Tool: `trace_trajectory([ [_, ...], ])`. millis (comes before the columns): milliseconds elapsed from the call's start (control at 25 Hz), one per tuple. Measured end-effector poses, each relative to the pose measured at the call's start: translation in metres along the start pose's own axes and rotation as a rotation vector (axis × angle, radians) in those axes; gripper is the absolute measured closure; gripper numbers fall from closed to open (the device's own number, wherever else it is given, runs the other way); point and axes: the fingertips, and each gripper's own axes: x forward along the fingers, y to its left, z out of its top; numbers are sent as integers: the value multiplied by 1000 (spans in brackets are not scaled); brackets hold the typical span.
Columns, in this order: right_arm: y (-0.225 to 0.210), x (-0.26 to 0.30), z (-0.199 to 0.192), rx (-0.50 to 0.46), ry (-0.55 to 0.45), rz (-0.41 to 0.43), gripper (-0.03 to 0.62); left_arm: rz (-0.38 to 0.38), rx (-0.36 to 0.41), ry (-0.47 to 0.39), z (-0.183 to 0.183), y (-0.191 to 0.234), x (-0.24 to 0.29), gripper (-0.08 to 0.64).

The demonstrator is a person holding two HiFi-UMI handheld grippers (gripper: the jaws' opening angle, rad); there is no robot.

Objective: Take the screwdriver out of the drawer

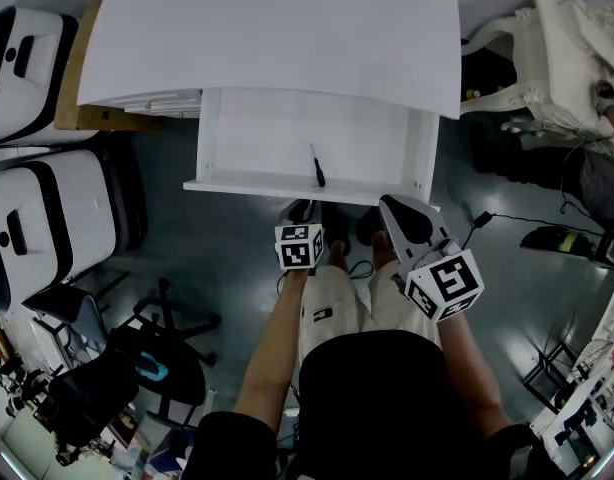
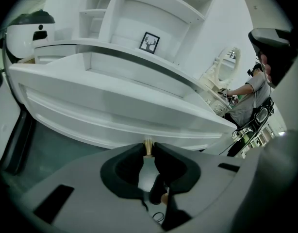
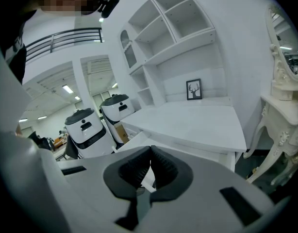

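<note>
Now the left gripper (image 1: 301, 213) pinches the knob (image 2: 148, 146) on the drawer (image 1: 247, 138), the right gripper (image 3: 150, 160) hangs closed and empty outside its front, and the screwdriver (image 1: 316, 167) lies inside near that front, so a jerk on the drawer could roll it away.

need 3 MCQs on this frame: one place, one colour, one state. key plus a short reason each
1. The screwdriver lies: A on the desktop; B in the open drawer; C on the floor.
2. The drawer is: A white; B black; C brown.
3. The left claw is: A wide open, empty; B holding the screwdriver; C shut on the drawer knob.
Key: B, the head view shows it on the drawer bottom; A, every panel is white; C, the left gripper view shows the knob pinched.
</note>
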Motion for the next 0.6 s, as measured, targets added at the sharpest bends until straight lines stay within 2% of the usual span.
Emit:
trace_trajectory([
  [200, 3, -1, 0, -9, 19, -6, 575, 7, -14, -32, 2, 2, -3, 474],
  [400, 4, -5, 1, -17, 25, 2, 575, 49, 66, -18, 1, -2, -8, 472],
  [600, 2, -6, 6, -24, 23, 20, 575, 80, 51, -46, 6, -4, -24, 483],
])
